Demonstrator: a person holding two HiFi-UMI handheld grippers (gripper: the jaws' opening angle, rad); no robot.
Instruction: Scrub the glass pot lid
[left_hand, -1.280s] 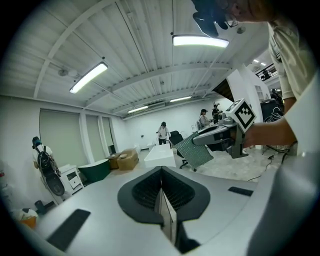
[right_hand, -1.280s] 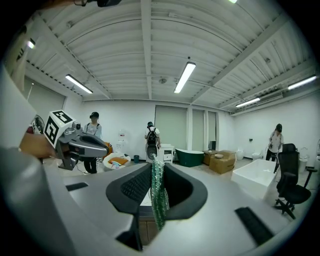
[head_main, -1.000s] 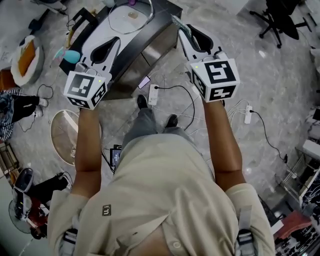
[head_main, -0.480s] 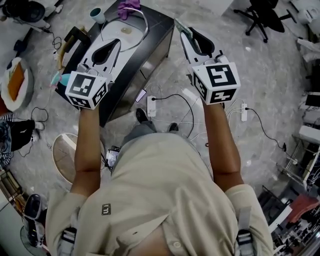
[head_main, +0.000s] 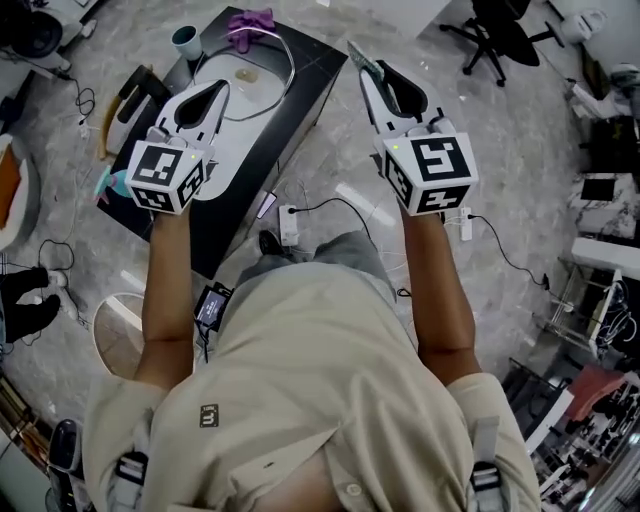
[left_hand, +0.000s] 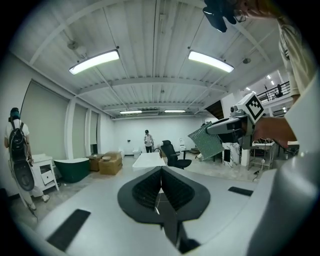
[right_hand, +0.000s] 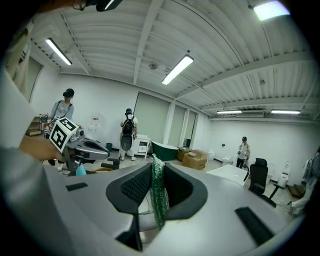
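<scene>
One glass lid (head_main: 265, 88) lies flat on the black table (head_main: 312, 72), far left of the person. It is judged stiff, fragile and slippery, and is best steadied by its centre knob or metal rim. One green scouring pad (right_hand: 159, 195) is pinched in the right gripper (right_hand: 156, 186), well right of the lid. The left gripper (head_main: 213, 92), above the lid's left side, is clenched on nothing. One cup (head_main: 186, 40) stands at the table's far end.

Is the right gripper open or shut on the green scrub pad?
Shut. The right gripper has its jaws pressed against both sides of the green scrub pad.
</scene>
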